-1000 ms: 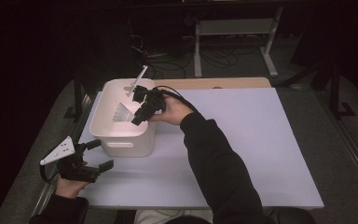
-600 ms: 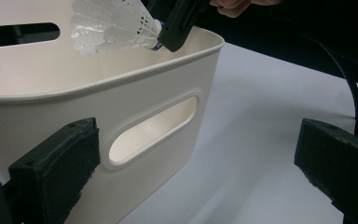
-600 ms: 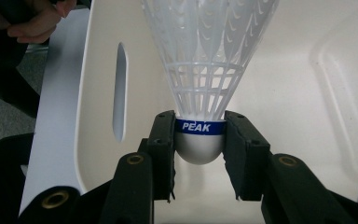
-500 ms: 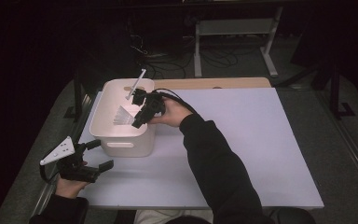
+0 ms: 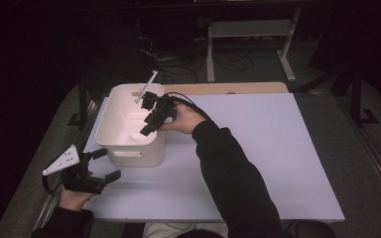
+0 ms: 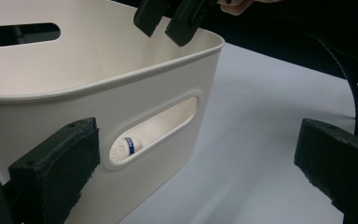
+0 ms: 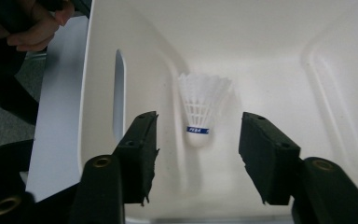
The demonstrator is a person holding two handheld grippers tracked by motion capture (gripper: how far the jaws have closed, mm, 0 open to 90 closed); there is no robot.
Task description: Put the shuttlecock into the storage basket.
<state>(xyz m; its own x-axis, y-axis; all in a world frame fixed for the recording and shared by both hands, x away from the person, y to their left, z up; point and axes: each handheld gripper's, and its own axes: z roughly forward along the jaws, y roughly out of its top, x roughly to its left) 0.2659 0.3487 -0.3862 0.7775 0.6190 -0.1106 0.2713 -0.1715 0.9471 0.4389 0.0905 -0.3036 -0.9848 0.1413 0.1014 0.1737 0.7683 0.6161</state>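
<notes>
**Shuttlecock in the tub, my jaws apart**

From the high view, my right gripper hangs over the white tub on the white table, tilted down into it. My left gripper rests by the tub's near wall, jaws wide apart and holding nothing.

In the left gripper view, the shuttlecock shows through the tub's handle slot.

In the right gripper view, my jaws have just been opening. The shuttlecock lies on the tub floor beyond and between them, and neither pad touches it.
</notes>
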